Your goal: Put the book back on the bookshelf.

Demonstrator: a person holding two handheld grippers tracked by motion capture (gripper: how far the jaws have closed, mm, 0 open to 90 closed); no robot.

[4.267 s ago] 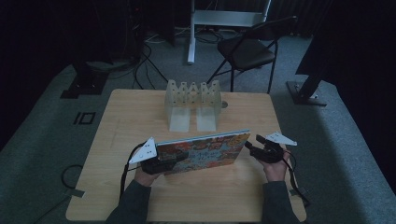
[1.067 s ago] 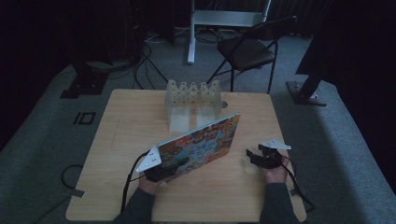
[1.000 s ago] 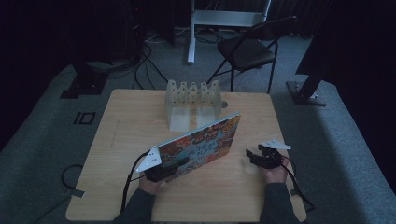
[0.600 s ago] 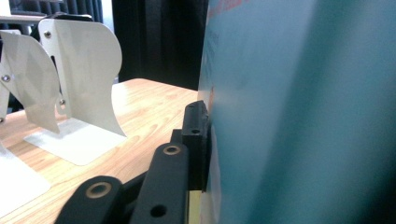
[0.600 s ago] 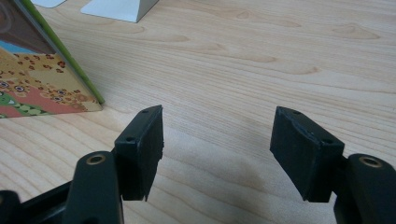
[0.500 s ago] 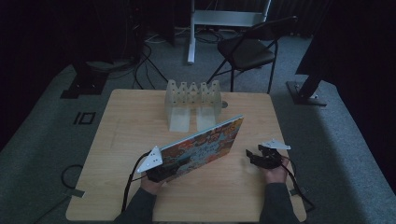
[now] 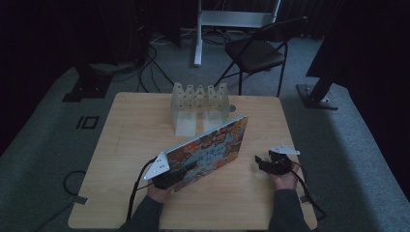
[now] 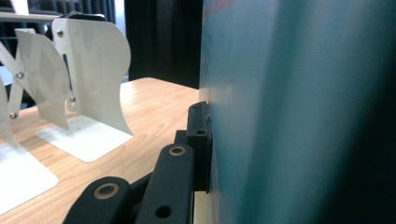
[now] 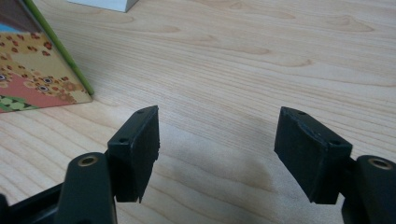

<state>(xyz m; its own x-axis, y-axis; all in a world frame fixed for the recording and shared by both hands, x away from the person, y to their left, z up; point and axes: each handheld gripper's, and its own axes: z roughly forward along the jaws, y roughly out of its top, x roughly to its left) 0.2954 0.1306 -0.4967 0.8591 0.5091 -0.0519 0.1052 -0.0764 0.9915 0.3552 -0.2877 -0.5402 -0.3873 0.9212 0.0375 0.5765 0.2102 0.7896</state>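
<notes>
Nearest the person, the left gripper (image 7: 170, 178) is clamped on the near lower corner of a large flat book (image 7: 209, 149) with a busy patterned cover. In the left gripper view one black pad (image 8: 200, 140) lies flat against the teal back of the book (image 8: 299, 112); its jaws have just been closing onto that edge. The book stands on its long edge on the wooden table (image 7: 125, 145), leaning and running diagonally from the left gripper toward the rack.

The right gripper (image 7: 265, 163) rests on the table to the right, apart from the book. In the right gripper view its jaws stand wide with nothing but bare wood (image 9: 243, 70) between them, and they have just been opening further; the book's corner (image 9: 42, 74), with a green edge strip, lies off to the upper left.

Step in hand, as judged: stand the book upright and carry it to the white divider rack (image 7: 199, 107) at the far middle of the table. To do it well, the single corner grip looks weak for so broad a book; the free gripper would best take the far end before any lift, so the book does not swing or twist out. Aim the lower edge into one slot between dividers, keeping it vertical.

Cover shows colourful figures; no title or lettering can be read. No brand marks are legible on the rack or grippers.

Beyond the table: a folding chair (image 7: 258, 50) and dark stands.
</notes>
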